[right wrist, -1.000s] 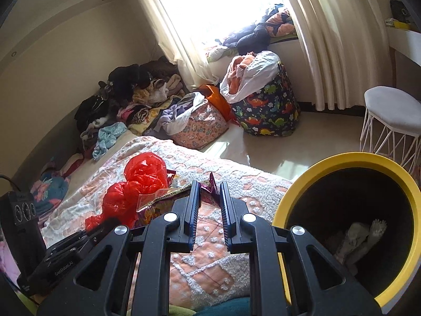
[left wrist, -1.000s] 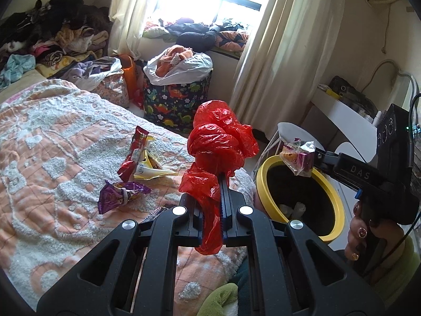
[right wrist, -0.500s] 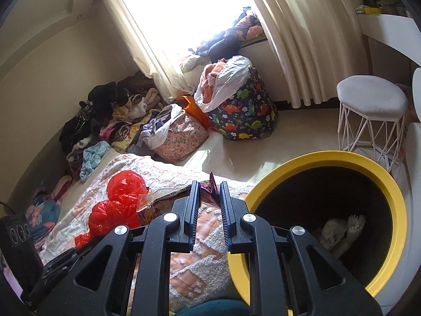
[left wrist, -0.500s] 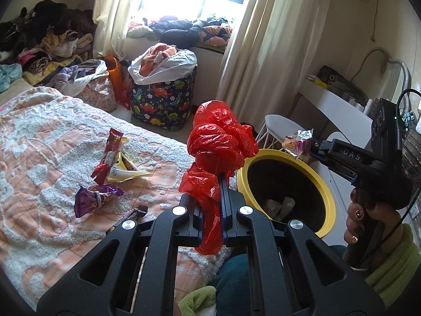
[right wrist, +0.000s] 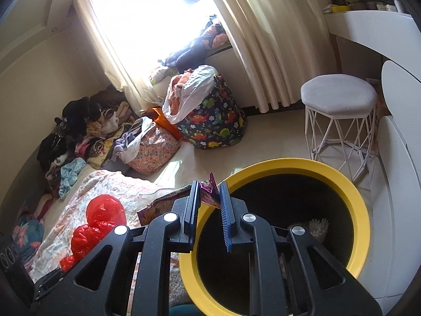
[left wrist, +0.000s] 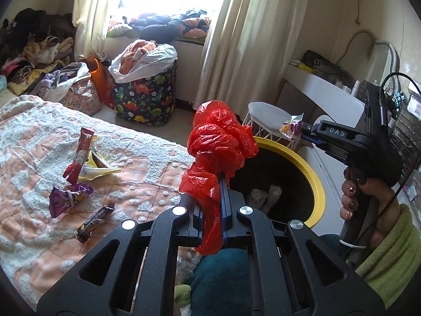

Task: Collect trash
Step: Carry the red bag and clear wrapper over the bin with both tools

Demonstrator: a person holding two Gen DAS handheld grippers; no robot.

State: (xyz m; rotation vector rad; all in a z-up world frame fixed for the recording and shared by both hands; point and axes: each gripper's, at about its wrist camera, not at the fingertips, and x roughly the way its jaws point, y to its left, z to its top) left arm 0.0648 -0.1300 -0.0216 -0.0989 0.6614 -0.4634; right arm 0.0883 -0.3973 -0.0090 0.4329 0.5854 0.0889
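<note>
trash is sitting in both of my grippers at this point: the left gripper is clamping a crumpled red plastic bag, with the bag bunched above the jaws and a tail hanging below them, and the right gripper is pinching a purple snack wrapper by one edge so that most of it is trailing off to the left of the jaws. i am holding both loads up near the yellow-rimmed bin because that is where they are meant to go; the right gripper is sitting over the near rim, so i judge the wrapper would land inside if i let go now or a touch further in. the red bag is hanging just beside the rim on the bed side, so i am judging it needs to come further across before release, since it is light and puffy and could catch on the rim. some pale crumpled rubbish is already lying at the bottom of the bin. more litter is waiting on the bedspread: a red stick packet lying over a yellow wrapper, a purple packet, and a dark bar wrapper nearest me. i am reading the job as partway done, with those four pieces left for later trips.
</note>
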